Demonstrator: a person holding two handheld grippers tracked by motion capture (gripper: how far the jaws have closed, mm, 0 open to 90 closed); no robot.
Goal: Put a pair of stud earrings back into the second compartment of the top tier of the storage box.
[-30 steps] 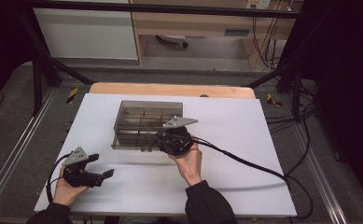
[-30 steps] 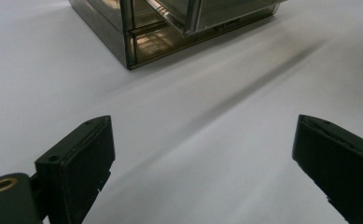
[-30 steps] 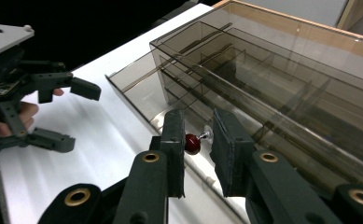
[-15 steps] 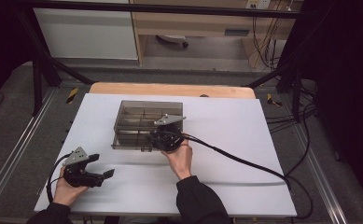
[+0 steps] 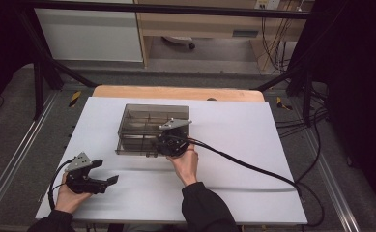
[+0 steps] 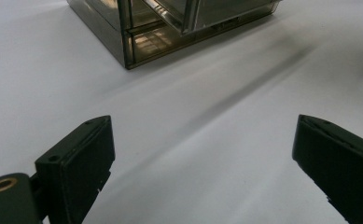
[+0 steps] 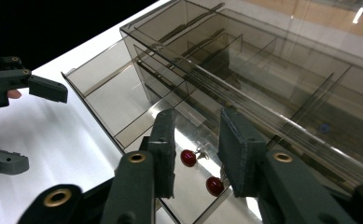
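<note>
My right tongs [image 7: 195, 154] are at the front of the smoked clear box [image 5: 149, 125], which sits on the white tabletop [image 5: 253, 145] toward its far middle. In the right gripper view a shallow drawer [image 7: 118, 102] stands pulled out of the box, and two red earrings [image 7: 198, 170] lie on its floor right between my jaws. The jaws are partly parted, with a narrow gap, and hold nothing; I judge I am going down for an earring, so the drawer is open but the pick is not yet made.

My left tongs [image 5: 91, 179] rest low at the near left of the tabletop, well apart from the box, jaws wide and empty.

Count: one box, one open drawer, two earrings, two tongs. Whether the other compartments hold anything I cannot tell.
</note>
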